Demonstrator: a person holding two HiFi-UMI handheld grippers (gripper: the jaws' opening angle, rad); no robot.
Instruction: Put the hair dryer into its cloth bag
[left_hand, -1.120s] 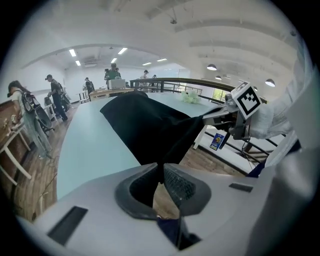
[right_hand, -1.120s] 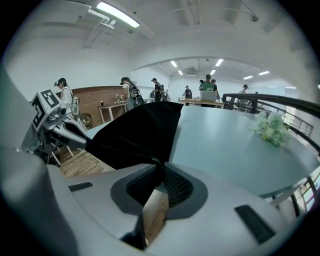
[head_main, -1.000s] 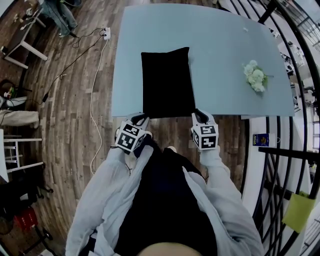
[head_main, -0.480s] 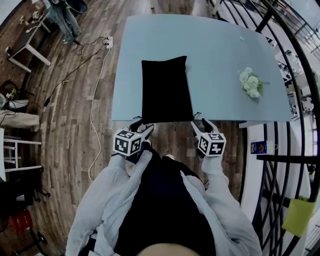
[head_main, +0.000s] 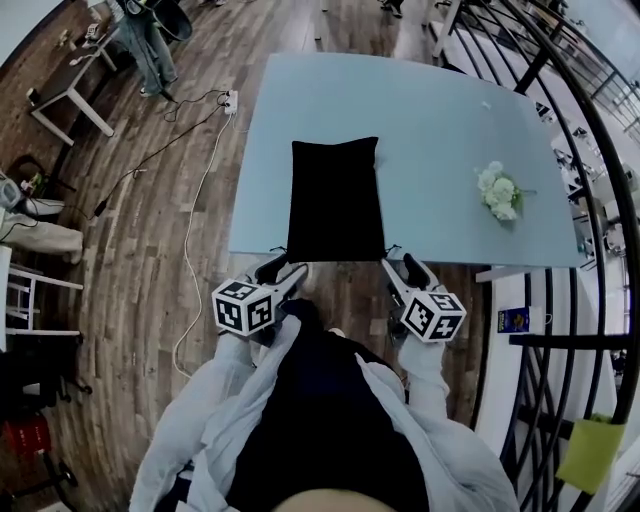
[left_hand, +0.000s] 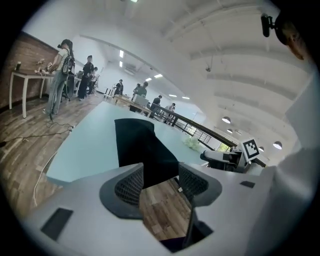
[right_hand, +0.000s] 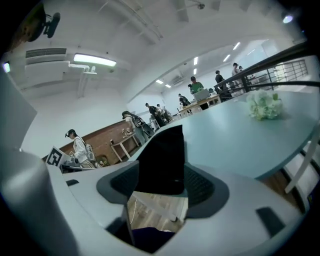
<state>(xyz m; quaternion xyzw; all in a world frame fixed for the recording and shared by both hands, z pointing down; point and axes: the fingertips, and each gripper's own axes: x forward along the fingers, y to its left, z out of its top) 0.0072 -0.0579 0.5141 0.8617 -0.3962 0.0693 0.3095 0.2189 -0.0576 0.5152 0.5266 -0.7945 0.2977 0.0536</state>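
Note:
The black cloth bag (head_main: 335, 200) lies flat on the light blue table (head_main: 440, 130), its near end at the table's front edge. No hair dryer shows in any view. My left gripper (head_main: 283, 272) hovers just off that edge by the bag's near left corner; its jaws have just been opening and stand open with nothing between them. My right gripper (head_main: 403, 272) hangs by the near right corner, also just opened and empty. In the left gripper view the bag (left_hand: 142, 145) lies beyond the open left gripper (left_hand: 160, 182). The right gripper view shows the bag (right_hand: 162, 155) past the right gripper (right_hand: 161, 186).
A bunch of white flowers (head_main: 500, 192) lies on the table's right side. A black railing (head_main: 600, 200) runs along the right. A power strip with a cable (head_main: 229, 100) lies on the wooden floor at the left. Several people stand far off in the gripper views.
Both grippers were shut at the bag's near corners; they have let go, opened, and drawn back and up off the table's front edge. The bag stays on the table.

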